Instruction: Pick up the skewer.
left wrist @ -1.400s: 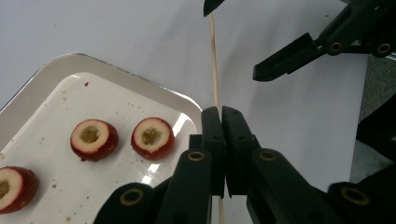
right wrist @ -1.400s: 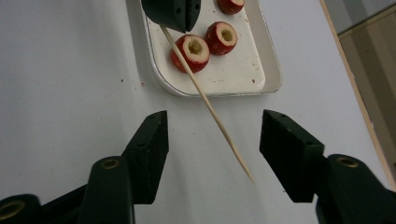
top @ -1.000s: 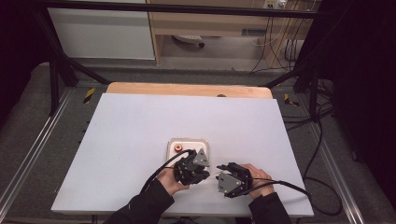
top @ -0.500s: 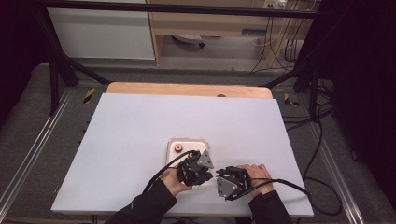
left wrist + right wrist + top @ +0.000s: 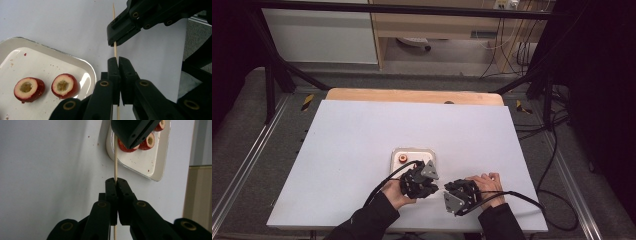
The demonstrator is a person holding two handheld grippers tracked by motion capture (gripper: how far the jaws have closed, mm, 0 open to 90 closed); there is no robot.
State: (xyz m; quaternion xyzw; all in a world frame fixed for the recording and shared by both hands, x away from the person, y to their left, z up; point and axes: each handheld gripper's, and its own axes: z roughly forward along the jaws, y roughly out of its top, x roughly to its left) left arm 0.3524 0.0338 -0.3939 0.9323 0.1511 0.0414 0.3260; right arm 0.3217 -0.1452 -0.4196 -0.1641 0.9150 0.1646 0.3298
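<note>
While both tongs clenched on one thin wooden skewer (image 5: pixel 115 51), we saw the left tongs (image 5: pixel 118 58) and the right tongs (image 5: pixel 115 180) pinching it at separate points along its length, just off the near corner of the white tray (image 5: pixel 396 152). The right tongs had only just been closing, and the stick sat between their jaws in the right gripper view, running straight up from the pinched tips towards the tray.

Seen along the left tongs, the skewer's long axis ran straight away from the jaws, passed through the right tongs farther along, and ended in a bare pointed tip beyond them. The tray lay beside the stick, touching neither pair of tongs.

On the tray (image 5: pixel 50 50) we counted two pieces of red fruit, the left piece (image 5: pixel 29 89) and the right piece (image 5: pixel 64 85), each cut open with a pale ring of flesh and a hollowed core, lying close together but apart. One skewer, one tray and two fruit pieces were all that lay on the pale bench (image 5: pixel 362 130).

From above, the left tongs (image 5: pixel 430 176) stood against the tray's near edge, while the right tongs (image 5: pixel 447 192) were a little farther from it. We judged that the fruit lay to the side of the skewer's axis, so the point would have to be swung towards the tray.
</note>
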